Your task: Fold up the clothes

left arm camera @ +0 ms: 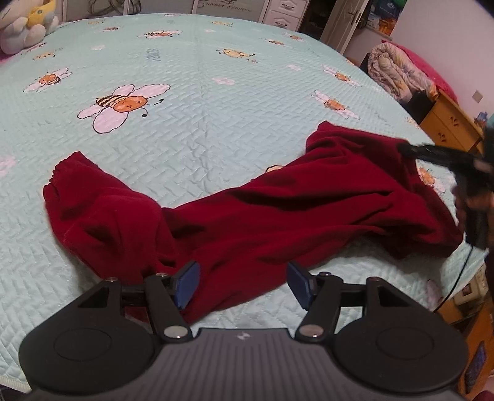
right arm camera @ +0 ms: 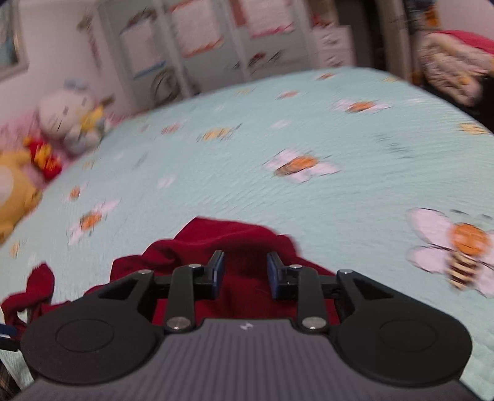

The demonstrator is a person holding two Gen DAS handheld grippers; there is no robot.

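Note:
A dark red garment (left arm camera: 278,212) lies crumpled across the near part of a light green bee-print bedspread (left arm camera: 185,138). My left gripper (left arm camera: 244,283) is open, its blue pads (left arm camera: 186,282) just over the garment's near edge. My right gripper (right arm camera: 245,274) is open above the garment's other end (right arm camera: 244,246); that view is blurred. The right gripper also shows in the left wrist view (left arm camera: 410,149), blurred, at the garment's far right end.
Plush toys sit at the bed's far left (left arm camera: 24,24) and in the right wrist view (right arm camera: 71,120). A wooden dresser (left arm camera: 447,123) with piled bedding (left arm camera: 398,74) stands to the right of the bed. White drawers (left arm camera: 284,14) line the back wall.

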